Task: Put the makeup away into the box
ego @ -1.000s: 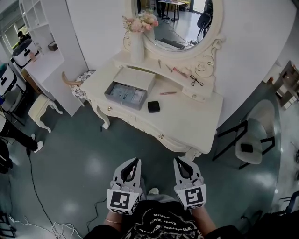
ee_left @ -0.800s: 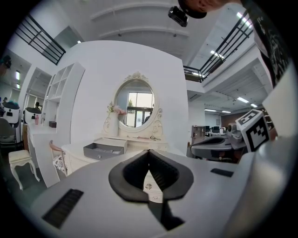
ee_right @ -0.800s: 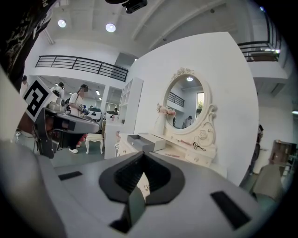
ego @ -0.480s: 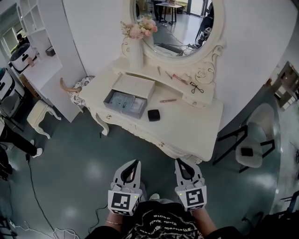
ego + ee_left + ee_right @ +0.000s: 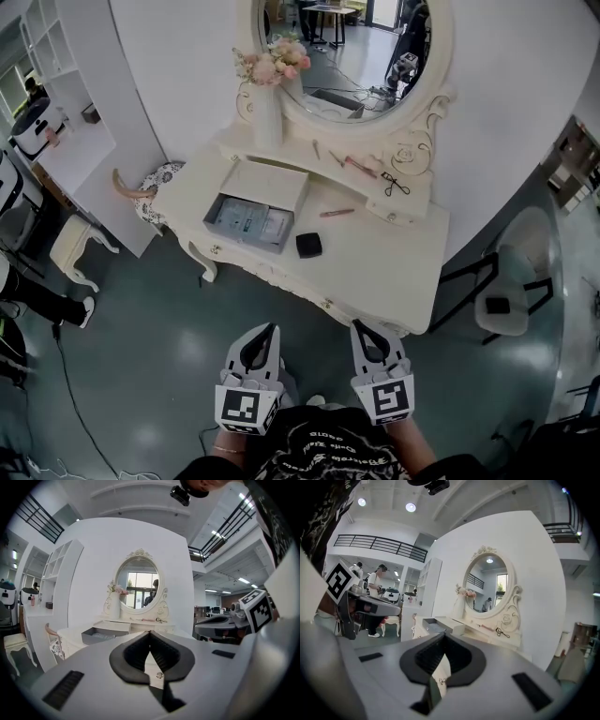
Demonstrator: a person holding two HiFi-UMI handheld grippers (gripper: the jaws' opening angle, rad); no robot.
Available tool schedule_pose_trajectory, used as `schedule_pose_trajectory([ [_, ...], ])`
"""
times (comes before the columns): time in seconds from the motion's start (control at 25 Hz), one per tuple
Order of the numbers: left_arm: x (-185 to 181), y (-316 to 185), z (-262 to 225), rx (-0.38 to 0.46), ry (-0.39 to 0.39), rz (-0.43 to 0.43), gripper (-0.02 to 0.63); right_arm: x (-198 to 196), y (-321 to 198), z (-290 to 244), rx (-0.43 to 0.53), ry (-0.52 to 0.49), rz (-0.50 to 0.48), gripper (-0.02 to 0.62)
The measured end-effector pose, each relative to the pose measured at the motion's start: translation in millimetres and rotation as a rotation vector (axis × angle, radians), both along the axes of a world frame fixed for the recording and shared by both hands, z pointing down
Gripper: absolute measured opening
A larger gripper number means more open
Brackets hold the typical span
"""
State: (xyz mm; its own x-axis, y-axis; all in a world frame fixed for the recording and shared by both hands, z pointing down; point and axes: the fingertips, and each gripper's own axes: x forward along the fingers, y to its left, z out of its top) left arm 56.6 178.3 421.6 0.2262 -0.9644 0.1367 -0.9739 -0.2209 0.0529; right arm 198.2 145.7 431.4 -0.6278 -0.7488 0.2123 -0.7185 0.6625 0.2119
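The makeup lies out on the white counter (image 5: 389, 272). A black compact (image 5: 308, 246) sits just beside the box (image 5: 246, 221), off its near right corner. A pink pencil (image 5: 337, 213) lies a little farther back to the box's right. On the raised shelf under the oval mirror (image 5: 349, 42) lie a pink stick (image 5: 361, 167), a thin pale stick (image 5: 317, 149) and an eyelash curler (image 5: 394, 184).

The box is grey and open, with its pale lid (image 5: 274, 181) lying against its far side. It holds something light-coloured that I cannot make out. A white vase of pink flowers (image 5: 266, 94) stands at the shelf's left end.

Both claws hang well apart from the counter, low by the person's body over the grey floor (image 5: 169, 347). The left claw (image 5: 274, 327) is closed, its tips meeting with nothing between them. The right claw (image 5: 357, 324) is closed and empty too.

A chair (image 5: 502, 281) stands to the counter's right and a pale stool (image 5: 77, 246) to its left.
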Motion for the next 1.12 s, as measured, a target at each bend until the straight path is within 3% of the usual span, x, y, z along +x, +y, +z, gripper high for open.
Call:
schedule_pose_trajectory([
  [1.12, -75.3, -112.9, 10.0, -0.023, -0.006, 0.129, 0.015, -70.6, -92.2, 7.9, -0.034, 0.036, 0.116, 0.009],
])
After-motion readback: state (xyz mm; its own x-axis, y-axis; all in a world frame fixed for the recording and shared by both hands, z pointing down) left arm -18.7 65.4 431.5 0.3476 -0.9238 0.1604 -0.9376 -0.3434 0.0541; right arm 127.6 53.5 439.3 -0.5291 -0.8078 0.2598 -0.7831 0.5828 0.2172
